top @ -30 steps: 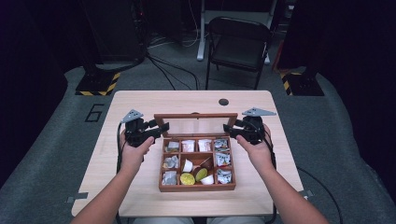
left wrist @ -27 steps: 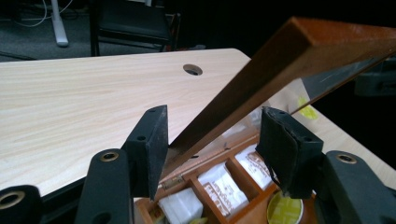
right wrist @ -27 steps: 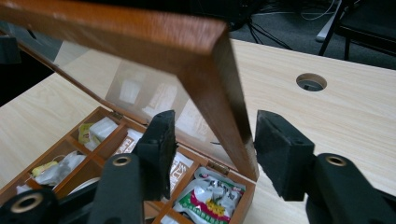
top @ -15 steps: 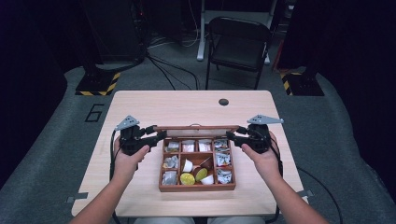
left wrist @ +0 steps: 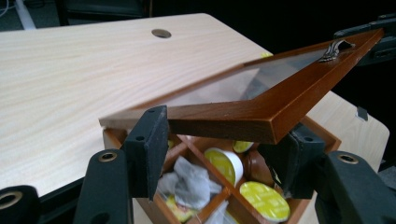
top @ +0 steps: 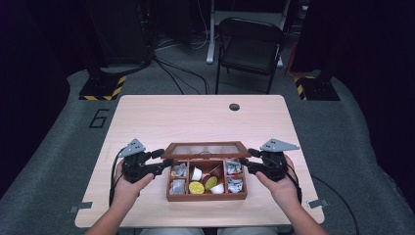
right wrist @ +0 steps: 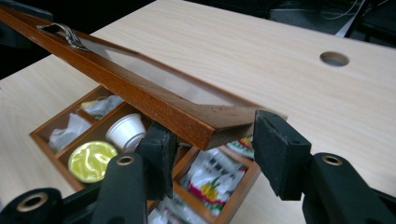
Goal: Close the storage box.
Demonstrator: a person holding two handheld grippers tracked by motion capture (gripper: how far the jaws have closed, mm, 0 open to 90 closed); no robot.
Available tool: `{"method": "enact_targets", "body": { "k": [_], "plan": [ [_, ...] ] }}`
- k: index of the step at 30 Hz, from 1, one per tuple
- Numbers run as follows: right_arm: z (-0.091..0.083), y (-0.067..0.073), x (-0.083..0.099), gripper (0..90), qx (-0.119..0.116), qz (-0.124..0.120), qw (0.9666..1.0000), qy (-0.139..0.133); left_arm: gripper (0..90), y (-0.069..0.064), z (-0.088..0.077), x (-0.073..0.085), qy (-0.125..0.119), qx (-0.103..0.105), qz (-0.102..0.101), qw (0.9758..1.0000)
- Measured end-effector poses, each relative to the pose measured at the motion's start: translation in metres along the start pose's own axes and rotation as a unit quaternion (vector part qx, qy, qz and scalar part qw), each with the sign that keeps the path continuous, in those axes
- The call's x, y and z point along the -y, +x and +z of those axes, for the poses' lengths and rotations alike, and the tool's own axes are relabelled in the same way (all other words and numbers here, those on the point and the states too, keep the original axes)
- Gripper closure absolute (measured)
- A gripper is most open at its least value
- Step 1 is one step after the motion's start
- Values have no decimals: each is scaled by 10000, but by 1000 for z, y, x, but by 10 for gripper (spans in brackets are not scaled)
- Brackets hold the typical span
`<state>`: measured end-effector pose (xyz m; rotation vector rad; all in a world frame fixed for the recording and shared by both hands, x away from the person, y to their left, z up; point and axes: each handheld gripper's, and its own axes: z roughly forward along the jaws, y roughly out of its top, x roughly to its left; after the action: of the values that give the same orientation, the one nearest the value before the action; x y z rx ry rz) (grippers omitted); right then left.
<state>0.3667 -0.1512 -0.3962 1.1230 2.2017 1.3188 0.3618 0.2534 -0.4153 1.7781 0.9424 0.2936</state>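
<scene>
Both grippers held the glass lid (top: 205, 149) of my wooden tea box (top: 205, 197) from above: left gripper (top: 164, 163) on its left end, right gripper (top: 247, 164) on its right end. The box sat near the table's (top: 195, 117) front edge.

From my left gripper (left wrist: 224, 154), the jaws pinched the lid's (left wrist: 243, 116) frame, half-lowered over pods.

From my right gripper (right wrist: 217, 149), the jaws had just squeezed shut on the lid's (right wrist: 187, 119) corner.

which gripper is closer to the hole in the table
Right. The right gripper grips the right end of the lid, almost straight below the hole in the high view. The left gripper holds the lid's left end, farther off sideways.
</scene>
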Motion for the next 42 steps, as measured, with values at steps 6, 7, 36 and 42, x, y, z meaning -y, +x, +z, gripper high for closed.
{"method": "enact_targets", "body": {
  "k": [6,7,36,42],
  "plan": [
    [0,3,18,500,-64,-17,9999,79,421,-4,-5,19,34,-22,-79,10000],
    [-1,4,20,501,-62,-5,9999,89,421,-5,-6,22,51,-23,-128,9999],
    [5,17,71,508,-333,-33,9984,463,430,-23,-5,65,644,-91,105,9978],
    [6,19,77,505,-296,-142,9978,570,432,-26,-4,71,738,-41,151,9971]
  ]
}}
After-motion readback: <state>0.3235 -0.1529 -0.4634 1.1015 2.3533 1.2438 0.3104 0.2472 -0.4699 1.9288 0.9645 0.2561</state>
